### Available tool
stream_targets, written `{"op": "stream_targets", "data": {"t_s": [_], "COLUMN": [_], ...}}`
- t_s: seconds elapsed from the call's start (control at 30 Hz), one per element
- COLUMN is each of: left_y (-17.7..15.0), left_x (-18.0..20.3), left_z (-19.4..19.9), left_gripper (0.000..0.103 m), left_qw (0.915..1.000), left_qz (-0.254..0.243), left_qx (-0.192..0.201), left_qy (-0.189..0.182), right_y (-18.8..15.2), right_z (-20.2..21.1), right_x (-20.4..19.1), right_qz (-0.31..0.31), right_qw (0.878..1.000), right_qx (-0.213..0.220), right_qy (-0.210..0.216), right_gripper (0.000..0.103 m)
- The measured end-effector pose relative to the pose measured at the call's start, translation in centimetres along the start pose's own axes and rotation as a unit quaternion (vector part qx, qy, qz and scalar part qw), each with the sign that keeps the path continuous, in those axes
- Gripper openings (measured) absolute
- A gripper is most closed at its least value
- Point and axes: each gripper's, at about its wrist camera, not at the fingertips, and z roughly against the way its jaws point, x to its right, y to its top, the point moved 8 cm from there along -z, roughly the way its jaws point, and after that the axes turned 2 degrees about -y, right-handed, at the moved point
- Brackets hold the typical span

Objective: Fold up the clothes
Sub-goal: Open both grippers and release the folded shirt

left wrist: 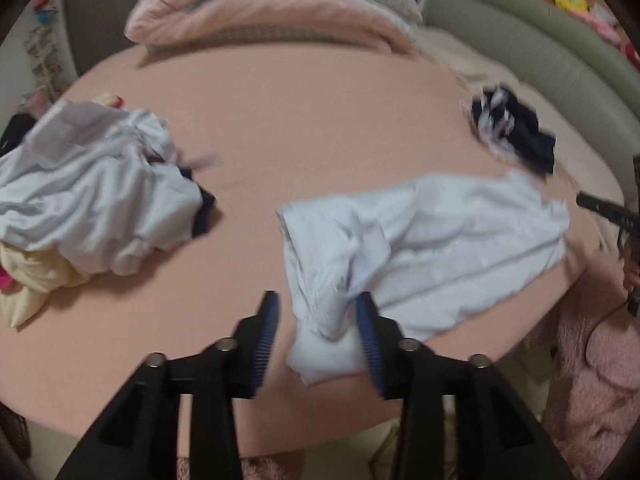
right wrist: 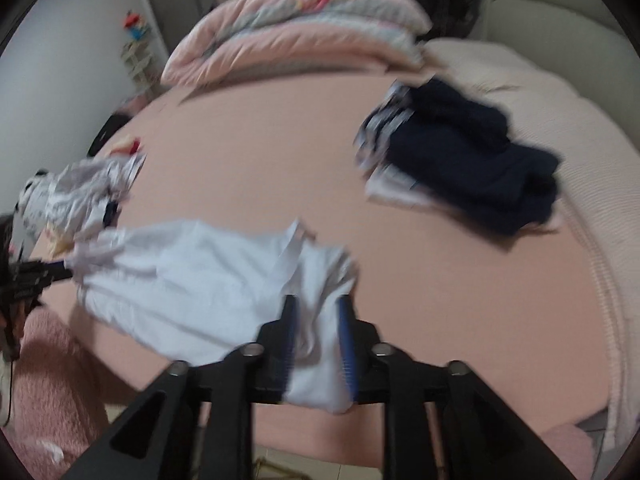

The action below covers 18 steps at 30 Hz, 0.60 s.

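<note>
A pale blue-white garment (left wrist: 440, 232) lies crumpled and spread across the pink bed sheet (left wrist: 312, 120), near its front edge. My left gripper (left wrist: 317, 296) stands over the garment's one end; the jaws are apart, and a fold of cloth lies between them against the right finger only. My right gripper (right wrist: 317, 300) is at the garment's (right wrist: 192, 272) other end, jaws apart, with a loose bunch of cloth hanging between the blue pads. Each view shows the other gripper's black tip at its edge.
An unfolded heap of white and cream clothes (left wrist: 92, 192) sits at the left of the bed. A navy folded stack (right wrist: 472, 160) lies at the right. A folded pink quilt (right wrist: 296, 24) spans the back. A pink fluffy sleeve (left wrist: 592, 360) is at the bed's front.
</note>
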Motion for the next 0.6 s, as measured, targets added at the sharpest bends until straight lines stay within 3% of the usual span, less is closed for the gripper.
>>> {"op": "stream_targets", "data": {"t_s": [0.1,0.17,0.27,0.33,0.53,0.6], "left_y": [1.8,2.1,1.6,0.9,-3.5,-3.9], "left_x": [1.2,2.3,2.6,2.3,1.3,0.9], "left_z": [-1.0,-2.6,-5.5,-6.3,-4.1,-3.5], "left_gripper": [0.040,0.040,0.039,0.029,0.029,0.029], "left_qw": [0.9998,0.9996,0.9946,0.9920,0.9876,0.9891], "left_qz": [0.006,-0.021,-0.047,-0.036,-0.046,-0.037], "left_qx": [0.013,0.006,-0.041,-0.072,-0.115,-0.108], "left_qy": [-0.010,0.017,0.083,0.097,0.097,0.092], "right_y": [1.4,1.6,0.5,-0.7,-4.8,-6.0], "right_z": [0.0,-1.6,-6.1,-7.6,-4.9,-4.1], "right_x": [-0.9,-2.0,-2.8,-2.9,-2.4,-1.6], "right_qz": [-0.010,-0.005,0.019,0.034,0.104,0.118], "right_qw": [1.000,1.000,0.997,0.993,0.986,0.982], "right_qx": [0.018,0.003,-0.062,-0.096,-0.118,-0.134], "right_qy": [0.013,0.013,-0.029,-0.055,-0.051,-0.066], "right_gripper": [0.052,0.052,0.052,0.050,0.050,0.050]}}
